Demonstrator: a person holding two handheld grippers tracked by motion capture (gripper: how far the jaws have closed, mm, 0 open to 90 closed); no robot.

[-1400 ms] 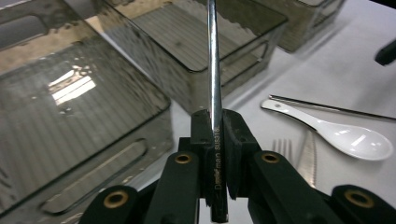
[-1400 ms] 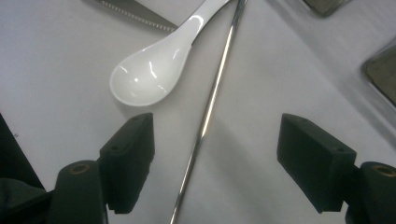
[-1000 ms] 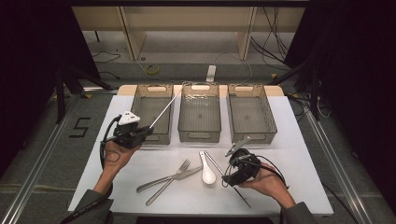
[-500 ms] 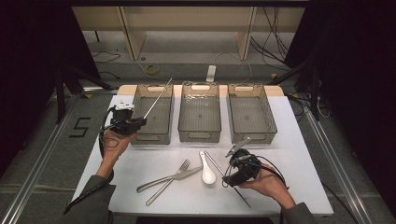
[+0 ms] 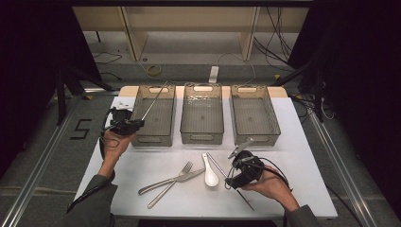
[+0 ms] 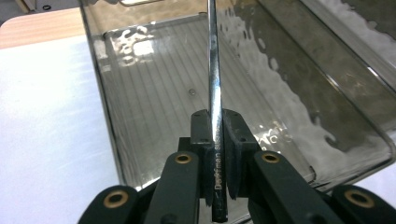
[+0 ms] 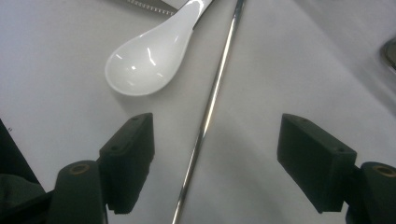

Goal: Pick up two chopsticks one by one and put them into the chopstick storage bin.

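Observation:
My left gripper point(image 5: 126, 124) point(image 6: 215, 126) is shut on the lower end of a metal chopstick point(image 5: 153, 101) point(image 6: 214, 70). The stick slants up and away over the left clear bin point(image 5: 153, 137) point(image 6: 100, 93), which is empty. My right gripper point(image 5: 232, 180) point(image 7: 215, 149) hovers open above the table. A second metal chopstick point(image 5: 217, 165) point(image 7: 210, 107) lies on the table between its spread jaws, untouched. A white ceramic spoon point(image 5: 209, 172) point(image 7: 144, 60) lies just to the left of that stick.
A middle bin point(image 5: 202, 138) and a right bin point(image 5: 255, 138), both empty, stand in a row with the left one. A fork and a knife point(image 5: 168, 182) lie crossed on the white table point(image 5: 293, 156) left of the spoon.
The left hand has moved away and slightly left with the chopstick. The stick's tip has swung from near the middle bin to over the left bin. The right hand has stayed put.

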